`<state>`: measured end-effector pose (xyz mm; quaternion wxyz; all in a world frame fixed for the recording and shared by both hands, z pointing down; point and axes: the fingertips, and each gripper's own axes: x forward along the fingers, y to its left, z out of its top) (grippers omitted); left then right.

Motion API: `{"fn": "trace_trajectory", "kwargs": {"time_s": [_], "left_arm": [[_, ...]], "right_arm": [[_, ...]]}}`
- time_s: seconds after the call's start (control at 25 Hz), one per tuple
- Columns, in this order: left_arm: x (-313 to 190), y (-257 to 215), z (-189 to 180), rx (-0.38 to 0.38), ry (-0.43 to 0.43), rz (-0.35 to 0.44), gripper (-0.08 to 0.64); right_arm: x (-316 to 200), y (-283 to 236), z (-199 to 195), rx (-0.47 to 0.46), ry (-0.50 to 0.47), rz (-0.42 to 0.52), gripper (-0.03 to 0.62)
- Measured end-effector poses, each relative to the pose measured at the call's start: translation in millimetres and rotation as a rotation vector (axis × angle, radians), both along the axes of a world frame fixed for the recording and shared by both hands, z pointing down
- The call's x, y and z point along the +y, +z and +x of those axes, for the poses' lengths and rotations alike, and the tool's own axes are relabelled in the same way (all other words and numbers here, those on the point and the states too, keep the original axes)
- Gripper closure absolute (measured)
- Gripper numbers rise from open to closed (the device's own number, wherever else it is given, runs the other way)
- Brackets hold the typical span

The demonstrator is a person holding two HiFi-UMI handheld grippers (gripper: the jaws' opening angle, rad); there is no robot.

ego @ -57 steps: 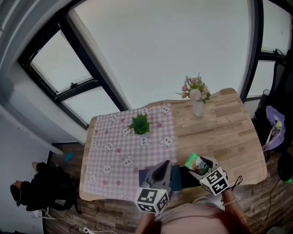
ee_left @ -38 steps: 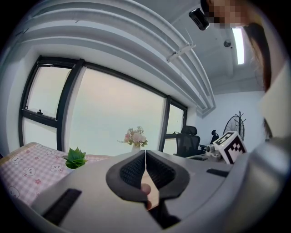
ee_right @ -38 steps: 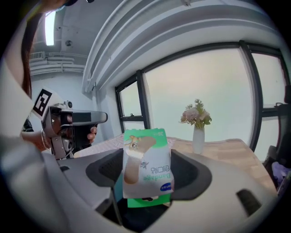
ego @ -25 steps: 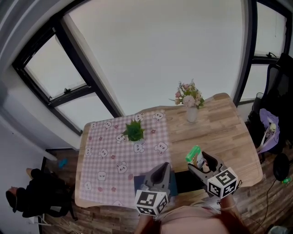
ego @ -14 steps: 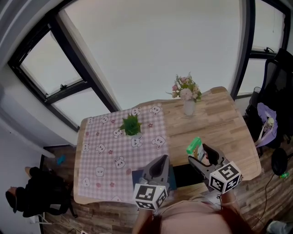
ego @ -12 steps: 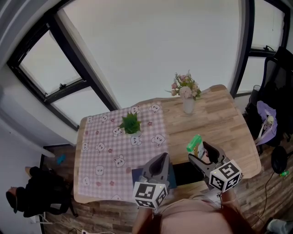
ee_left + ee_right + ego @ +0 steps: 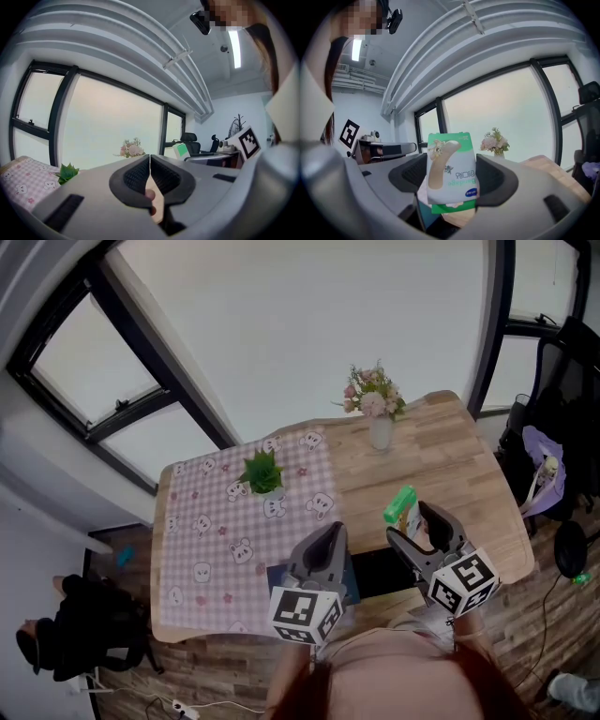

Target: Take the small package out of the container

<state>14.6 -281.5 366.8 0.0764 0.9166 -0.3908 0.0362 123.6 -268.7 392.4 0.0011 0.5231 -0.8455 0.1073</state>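
Observation:
In the head view my right gripper (image 7: 413,523) holds a small green and white package (image 7: 400,505) above the wooden table (image 7: 469,474), up and right of the dark container (image 7: 377,574) at the table's near edge. The right gripper view shows the same package (image 7: 452,170), a pack of plasters, upright with my right gripper (image 7: 452,182) shut on its sides. My left gripper (image 7: 328,535) rests over the container's left end. Its jaws are pressed together with nothing between them in the left gripper view, where the left gripper (image 7: 149,174) fills the lower half.
A pink checked cloth (image 7: 211,526) covers the table's left half, with a small green plant (image 7: 262,472) on it. A vase of flowers (image 7: 374,412) stands at the far edge. A chair with purple fabric (image 7: 548,474) is off the right side.
My right gripper has carried the green package up out of the container and a little to the right. The left gripper has stayed by the container.

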Motion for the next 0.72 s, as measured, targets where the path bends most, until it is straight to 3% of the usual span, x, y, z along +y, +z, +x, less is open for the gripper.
{"fn": "trace_trajectory", "kwargs": {"time_s": [0.44,0.72], "left_arm": [[4.5,-12.9,11.0,0.012,0.034,0.049,0.549],[6.2,-21.8,12.3,0.03,0.009,0.087,0.549]], "right_arm": [[8.5,-21.3,6.3,0.014,0.056,0.141,0.273],[9.4,-30.6,8.6,0.039,0.08,0.199,0.273]]}}
